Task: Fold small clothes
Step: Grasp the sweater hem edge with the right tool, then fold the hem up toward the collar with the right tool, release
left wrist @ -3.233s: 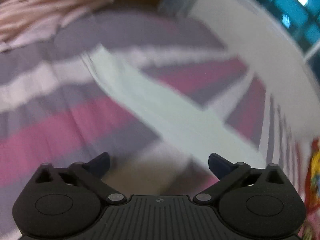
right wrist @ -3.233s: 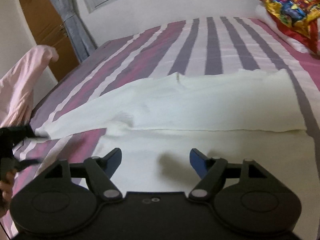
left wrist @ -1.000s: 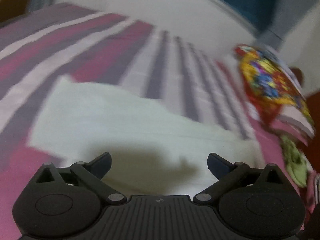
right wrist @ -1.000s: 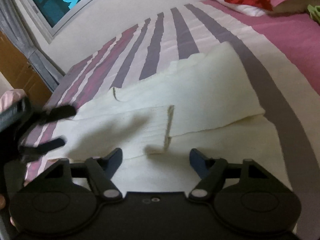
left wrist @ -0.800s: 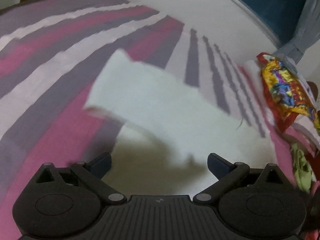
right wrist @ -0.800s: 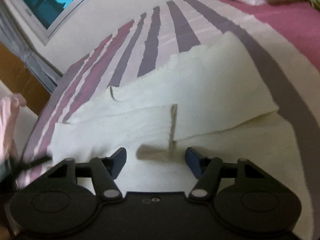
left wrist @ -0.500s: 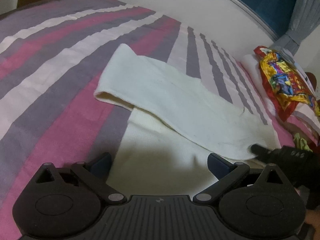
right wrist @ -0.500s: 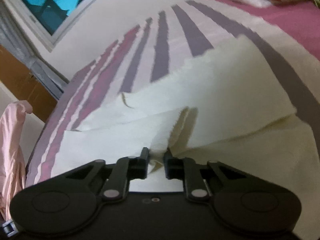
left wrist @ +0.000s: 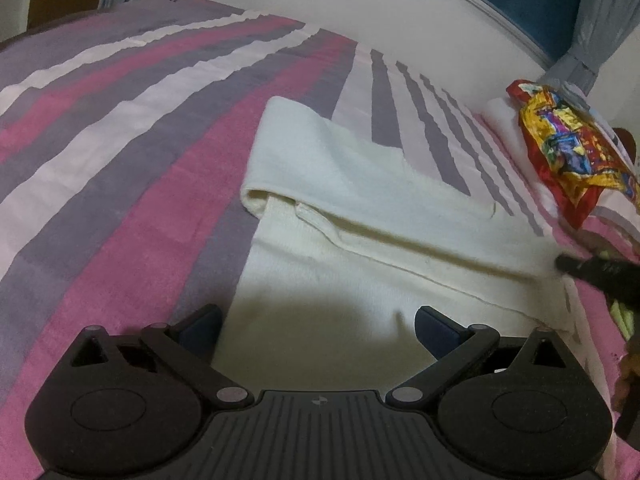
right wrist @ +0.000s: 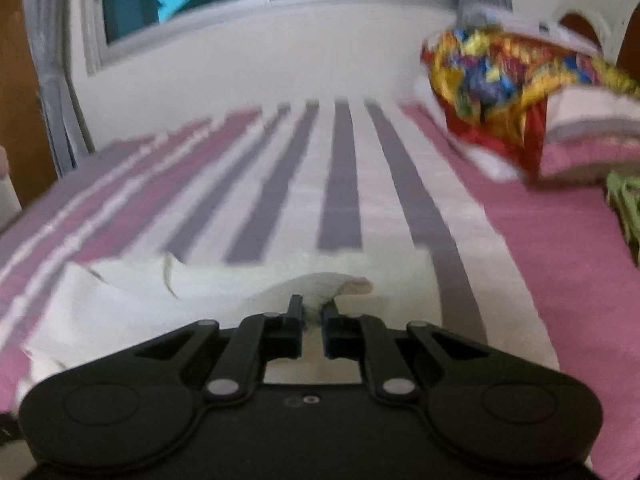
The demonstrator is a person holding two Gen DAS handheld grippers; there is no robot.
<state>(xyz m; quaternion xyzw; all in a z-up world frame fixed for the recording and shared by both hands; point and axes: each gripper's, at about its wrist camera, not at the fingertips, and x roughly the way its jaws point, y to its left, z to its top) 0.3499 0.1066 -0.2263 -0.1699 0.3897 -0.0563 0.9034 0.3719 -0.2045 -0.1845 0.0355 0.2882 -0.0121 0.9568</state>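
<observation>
A cream knit garment [left wrist: 360, 216] lies on the striped bed, with one long part folded over its body. My left gripper [left wrist: 318, 326] is open and empty, low over the garment's near edge. My right gripper [right wrist: 312, 312] is shut on a cream sleeve end [right wrist: 332, 282] and lifts it a little above the rest of the garment [right wrist: 120, 292]. The right gripper also shows at the right edge of the left wrist view [left wrist: 596, 270], at the garment's far end.
The bed sheet [left wrist: 120, 152] has pink, purple and white stripes. A colourful red and yellow cloth [left wrist: 568, 156] lies on pillows at the head of the bed. A green item [right wrist: 624, 208] lies at the right. A white wall and a window are behind the bed.
My right gripper has shut on the sleeve end and swung up and right with it. My left gripper stayed open and moved slightly closer over the garment.
</observation>
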